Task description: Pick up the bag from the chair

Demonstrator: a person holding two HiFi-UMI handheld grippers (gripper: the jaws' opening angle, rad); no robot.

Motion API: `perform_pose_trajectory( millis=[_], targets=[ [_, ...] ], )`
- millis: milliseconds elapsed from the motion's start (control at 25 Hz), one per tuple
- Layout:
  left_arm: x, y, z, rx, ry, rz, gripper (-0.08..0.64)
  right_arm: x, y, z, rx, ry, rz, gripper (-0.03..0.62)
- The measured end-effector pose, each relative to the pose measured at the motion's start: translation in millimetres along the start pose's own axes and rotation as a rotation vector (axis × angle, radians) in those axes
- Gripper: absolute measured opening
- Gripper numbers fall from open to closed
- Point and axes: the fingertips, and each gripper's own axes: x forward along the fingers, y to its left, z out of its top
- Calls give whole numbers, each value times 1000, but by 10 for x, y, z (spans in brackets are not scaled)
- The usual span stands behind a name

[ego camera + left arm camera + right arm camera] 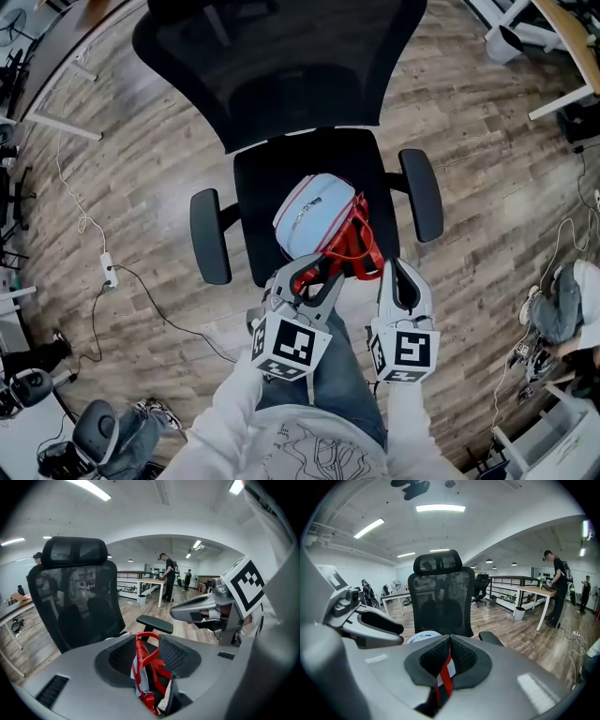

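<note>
A light blue bag (314, 220) with red straps (352, 246) rests on the seat (258, 187) of a black mesh office chair. Both grippers sit at the seat's front edge, side by side. My left gripper (305, 274) is closed around a bunch of red straps (140, 653) with a little bag fabric; the strap loop stands up between its jaws. My right gripper (396, 267) is shut tight on a single red strap (446, 679). The bag's rounded top (423, 636) shows just past the right jaws, in front of the chair's backrest (440, 602).
The chair's armrests (209, 234) (422, 192) flank the bag. A cable and power strip (110, 270) lie on the wooden floor to the left. Desks line the room's edges, and a person (167, 576) stands at a table far behind. Another person's legs (553, 305) are at right.
</note>
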Motion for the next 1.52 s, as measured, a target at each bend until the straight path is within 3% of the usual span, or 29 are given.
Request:
perform_pose_trajectory(
  millis=[200,560,720,840,1040,1160,1280,1400,1520],
  targets=[
    [328,-137,-141,82,86,-113,190,74,-74,-115,18,22,-15,12],
    [694,-216,-511,203,259,-232,192,215,-144,-308,34,69,-36,12],
    [759,-209,-599,212,308,-262,190,261,-162,-348,40,83,-50,14],
    [778,-184,-618,231,329,-266,138,292,-166,-374,40,93,-56,12],
    [801,-214,-624,288,339,-285,109,338,-226,-417,39,106,-68,14],
    [773,-195,-560,254,300,-299,83,353,-276,-456,35,116,-78,12],
    [686,-134,-480,160,235,-328,67,391,-271,-519,26,138,-76,12],
    [617,-55,-437,70,188,-350,67,479,-169,-544,32,148,-47,12],
    [580,-2,-409,41,169,-358,67,595,-9,-531,19,157,-2,12]
  ],
)
